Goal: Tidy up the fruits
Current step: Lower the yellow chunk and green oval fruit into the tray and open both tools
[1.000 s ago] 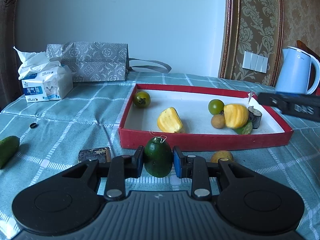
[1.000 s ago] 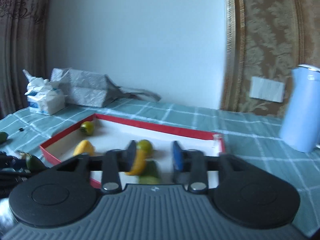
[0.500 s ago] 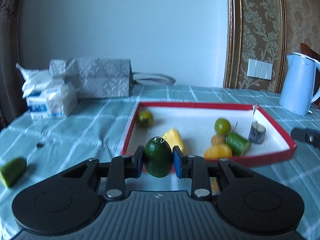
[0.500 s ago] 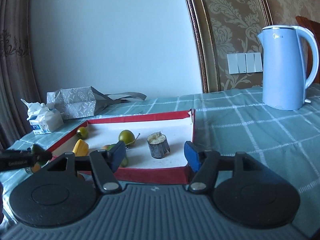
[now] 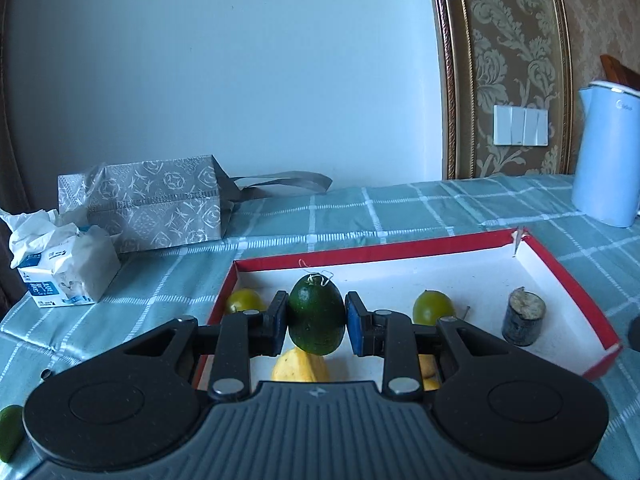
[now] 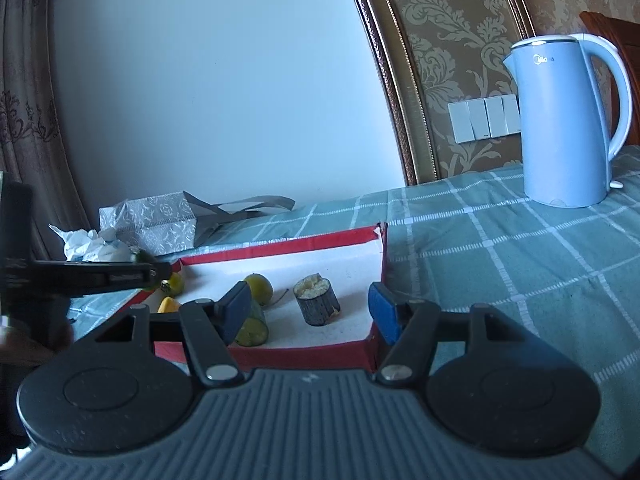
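Note:
My left gripper [image 5: 316,322] is shut on a dark green oval fruit [image 5: 316,314] and holds it above the near-left part of the red-rimmed white tray [image 5: 400,250]. Below it lies a yellow fruit piece [image 5: 300,366]. Two round green fruits [image 5: 434,307] [image 5: 244,300] and a dark cylindrical stub [image 5: 524,316] also sit in the tray. My right gripper [image 6: 310,306] hovers open at the tray's near edge [image 6: 304,354] with nothing between its pads. A cut green piece [image 6: 252,330] lies just behind its left finger. The left gripper shows side-on at the left of the right wrist view.
A pale blue kettle [image 6: 564,120] stands on the checked cloth to the right of the tray. A silver gift bag [image 5: 152,200] and a tissue pack [image 5: 64,268] are at the back left. A green fruit piece [image 5: 10,432] lies on the cloth at the near left.
My left gripper carried the dark green fruit up and forward from the cloth to over the tray. My right gripper opened, left the cut green piece in the tray and drew back.

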